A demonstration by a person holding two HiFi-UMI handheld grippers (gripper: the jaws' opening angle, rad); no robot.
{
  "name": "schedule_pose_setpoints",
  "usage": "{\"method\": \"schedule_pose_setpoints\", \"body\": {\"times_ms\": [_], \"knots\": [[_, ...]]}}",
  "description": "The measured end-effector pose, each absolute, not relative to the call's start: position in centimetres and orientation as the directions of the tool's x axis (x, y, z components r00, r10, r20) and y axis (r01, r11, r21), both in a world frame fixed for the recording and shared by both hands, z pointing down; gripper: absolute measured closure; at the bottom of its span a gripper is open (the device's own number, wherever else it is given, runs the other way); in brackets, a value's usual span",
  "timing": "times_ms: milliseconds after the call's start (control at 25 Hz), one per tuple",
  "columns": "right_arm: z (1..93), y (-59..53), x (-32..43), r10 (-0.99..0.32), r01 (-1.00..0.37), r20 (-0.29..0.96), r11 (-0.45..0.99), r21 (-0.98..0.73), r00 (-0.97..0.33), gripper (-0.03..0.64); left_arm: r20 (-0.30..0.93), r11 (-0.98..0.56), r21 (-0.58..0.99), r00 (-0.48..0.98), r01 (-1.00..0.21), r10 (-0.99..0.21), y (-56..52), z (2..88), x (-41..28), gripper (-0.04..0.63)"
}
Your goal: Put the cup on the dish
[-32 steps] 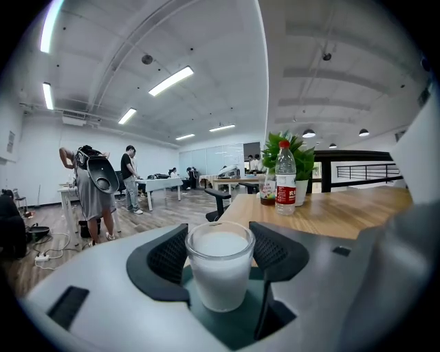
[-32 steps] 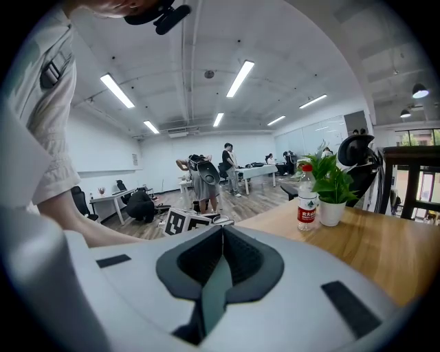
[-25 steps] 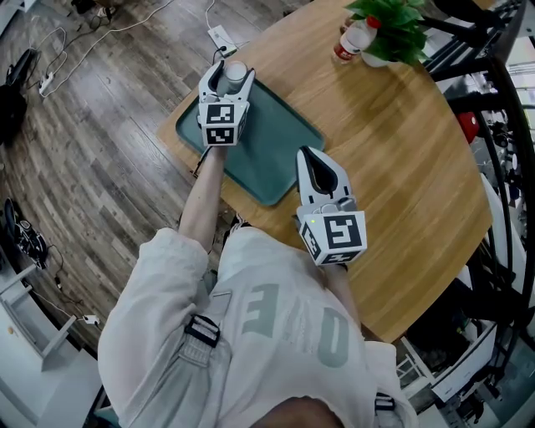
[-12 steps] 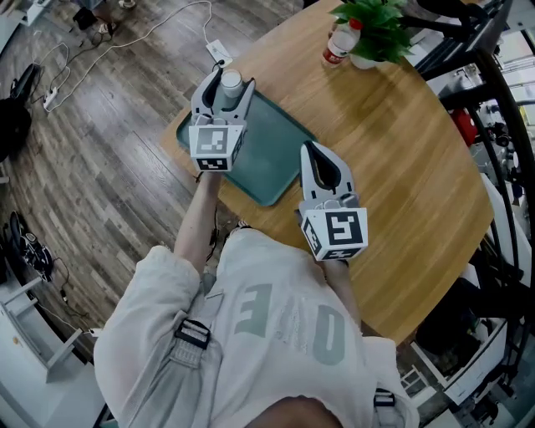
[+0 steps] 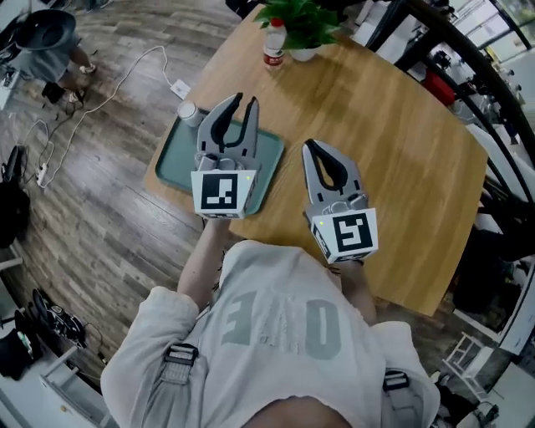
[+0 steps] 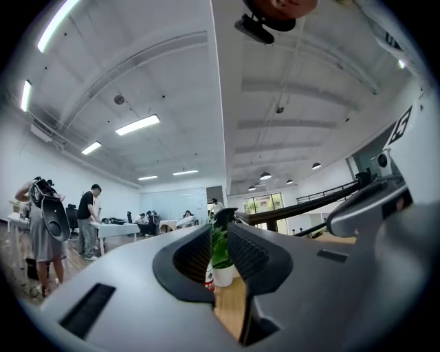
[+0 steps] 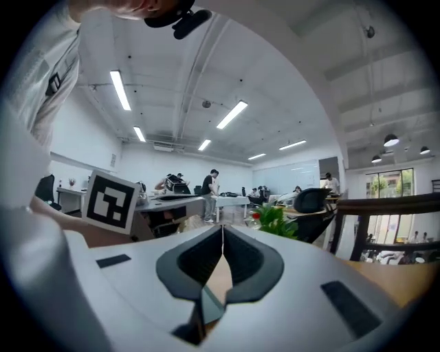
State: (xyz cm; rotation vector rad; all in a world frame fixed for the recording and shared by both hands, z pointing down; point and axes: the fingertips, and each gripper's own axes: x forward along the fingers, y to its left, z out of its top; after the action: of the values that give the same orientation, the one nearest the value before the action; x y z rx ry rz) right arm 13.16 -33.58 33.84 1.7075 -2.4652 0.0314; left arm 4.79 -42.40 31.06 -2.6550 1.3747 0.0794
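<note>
A small pale cup (image 5: 187, 112) stands upright at the far left corner of the green dish (image 5: 171, 163), a flat tray on the round wooden table (image 5: 393, 159). My left gripper (image 5: 245, 102) is over the tray, to the right of the cup and clear of it. Its jaws are closing and only a narrow gap is left. In the left gripper view (image 6: 220, 223) nothing is between them. My right gripper (image 5: 308, 145) hovers over bare table beside the tray's right edge, shut and empty, its tips meeting in the right gripper view (image 7: 222, 227).
A potted plant (image 5: 301, 21) and a red-capped bottle (image 5: 273, 42) stand at the table's far edge. A power strip (image 5: 178, 86) with cables lies on the wooden floor left of the table. People stand at desks (image 6: 86, 220) far off.
The cup stood between my left jaws before; now the gripper has drawn back to the right, the cup stays on the tray, and the jaws have narrowed. The right gripper has barely moved.
</note>
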Motion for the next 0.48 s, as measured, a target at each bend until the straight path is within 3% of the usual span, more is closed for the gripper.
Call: {"method": "schedule_pose_setpoints", "body": {"times_ms": [120,480], "knots": [[33.1,-32.5,17.6,-0.967,-0.967,0.095,0.242,0.081,-0.234,0.597,-0.143,-0.594,-0.107,0.604,-0.797,-0.784,-41.2,28.9,7.0,0.582],[31.2,-26.4,28.4,-0.989,-0.987,0.050,-0.133,0.094,0.138,0.597,-0.172,-0.730,-0.155,0.746,-0.665,-0.643,-36.5,26.2,16.3,0.586]]}}
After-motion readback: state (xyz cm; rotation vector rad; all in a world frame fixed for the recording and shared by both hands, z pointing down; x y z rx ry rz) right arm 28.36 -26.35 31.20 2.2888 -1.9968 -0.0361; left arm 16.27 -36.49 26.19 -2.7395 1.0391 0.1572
